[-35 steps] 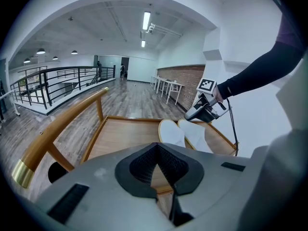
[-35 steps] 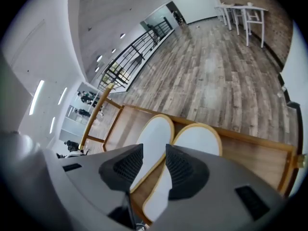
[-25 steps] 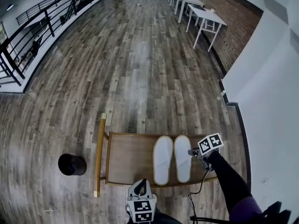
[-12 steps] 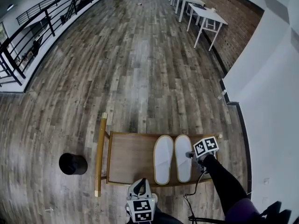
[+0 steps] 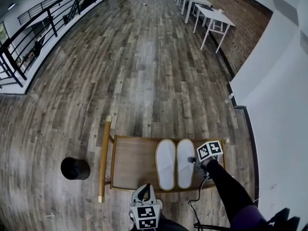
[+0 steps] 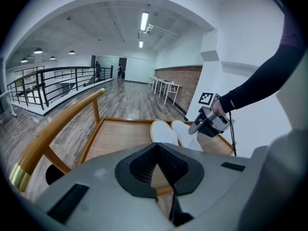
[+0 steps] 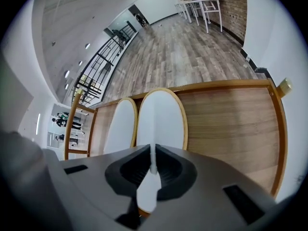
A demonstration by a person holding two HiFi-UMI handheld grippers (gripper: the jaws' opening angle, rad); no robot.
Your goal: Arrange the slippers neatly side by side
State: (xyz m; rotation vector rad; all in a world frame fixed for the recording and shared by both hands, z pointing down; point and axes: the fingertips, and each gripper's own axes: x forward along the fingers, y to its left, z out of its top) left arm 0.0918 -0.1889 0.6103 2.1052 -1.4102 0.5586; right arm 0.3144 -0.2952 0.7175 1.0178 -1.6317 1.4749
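Right slipper slid against left slipper; pair aligned | right gripper just pinched its upper | left gripper closed, empty

Head view: high over desk, faces steeply down, far off; whole desk and wide floor seen. Left gripper view: low at desk's near edge, faces across desk, close. Right gripper view: just over desk's right side, faces down along desk, very close. All three share desk top, slippers.
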